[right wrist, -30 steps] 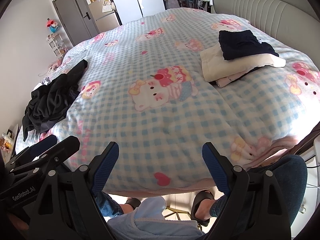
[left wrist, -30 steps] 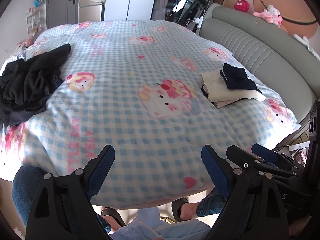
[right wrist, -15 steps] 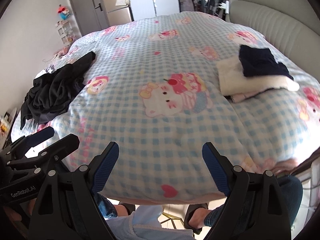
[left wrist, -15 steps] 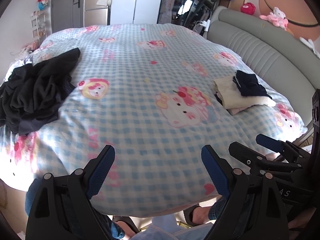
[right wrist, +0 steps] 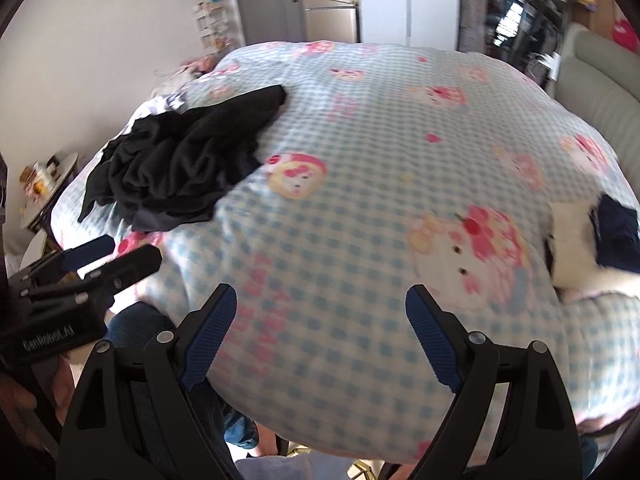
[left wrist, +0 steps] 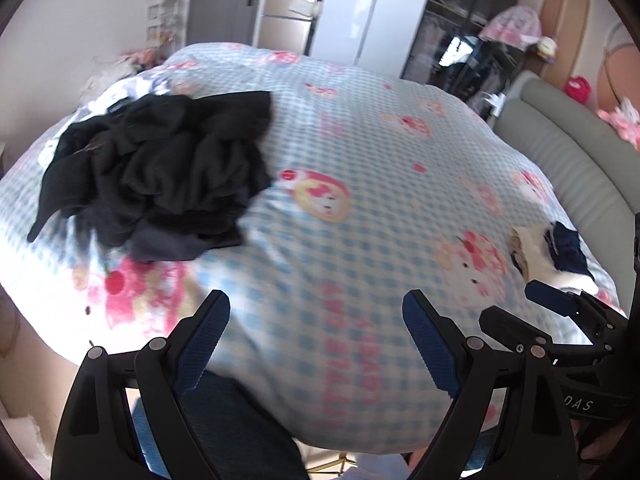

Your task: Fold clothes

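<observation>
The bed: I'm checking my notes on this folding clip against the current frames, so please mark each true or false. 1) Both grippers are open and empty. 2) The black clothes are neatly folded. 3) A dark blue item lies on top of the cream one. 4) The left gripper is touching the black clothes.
1) True: the left gripper and right gripper stand open with nothing between the fingers.
2) False: the black clothes lie in a crumpled heap.
3) True: the dark blue item rests on the cream one.
4) False: it is held apart from them, over the bedspread.
</observation>
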A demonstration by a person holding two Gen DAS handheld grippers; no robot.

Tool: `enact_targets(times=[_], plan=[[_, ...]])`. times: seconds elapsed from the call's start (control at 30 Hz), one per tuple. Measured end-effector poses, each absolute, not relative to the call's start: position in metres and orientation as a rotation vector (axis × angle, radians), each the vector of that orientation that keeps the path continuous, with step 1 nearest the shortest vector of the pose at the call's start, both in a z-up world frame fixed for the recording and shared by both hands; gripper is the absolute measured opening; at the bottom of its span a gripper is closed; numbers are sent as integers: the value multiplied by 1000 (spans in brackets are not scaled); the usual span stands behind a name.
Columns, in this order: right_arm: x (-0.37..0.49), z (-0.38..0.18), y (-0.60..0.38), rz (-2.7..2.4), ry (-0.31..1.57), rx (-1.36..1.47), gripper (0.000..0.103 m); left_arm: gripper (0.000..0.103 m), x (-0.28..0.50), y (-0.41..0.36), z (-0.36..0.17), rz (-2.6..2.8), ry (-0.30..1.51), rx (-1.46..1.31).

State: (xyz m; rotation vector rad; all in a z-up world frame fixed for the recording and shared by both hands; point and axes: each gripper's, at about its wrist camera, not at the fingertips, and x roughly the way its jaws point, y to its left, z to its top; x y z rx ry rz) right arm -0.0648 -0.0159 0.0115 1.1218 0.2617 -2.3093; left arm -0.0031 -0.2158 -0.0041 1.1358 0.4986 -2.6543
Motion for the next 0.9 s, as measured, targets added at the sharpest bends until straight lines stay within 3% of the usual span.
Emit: enact_targets(times=[0.27, 0.73, 0.9], plan=[[-87, -2, -111, -2174, 347, 1134, 88, 90, -10, -305, -11, -2559, 506, 1099], [-179, 55, -341, -1960, 330, 984, 88, 87, -92, -530, 26, -2397, 558, 887], [-223, 40, -440, -1927, 348, 993, 88, 84, -148, -615, -8, -2322, 691, 944]])
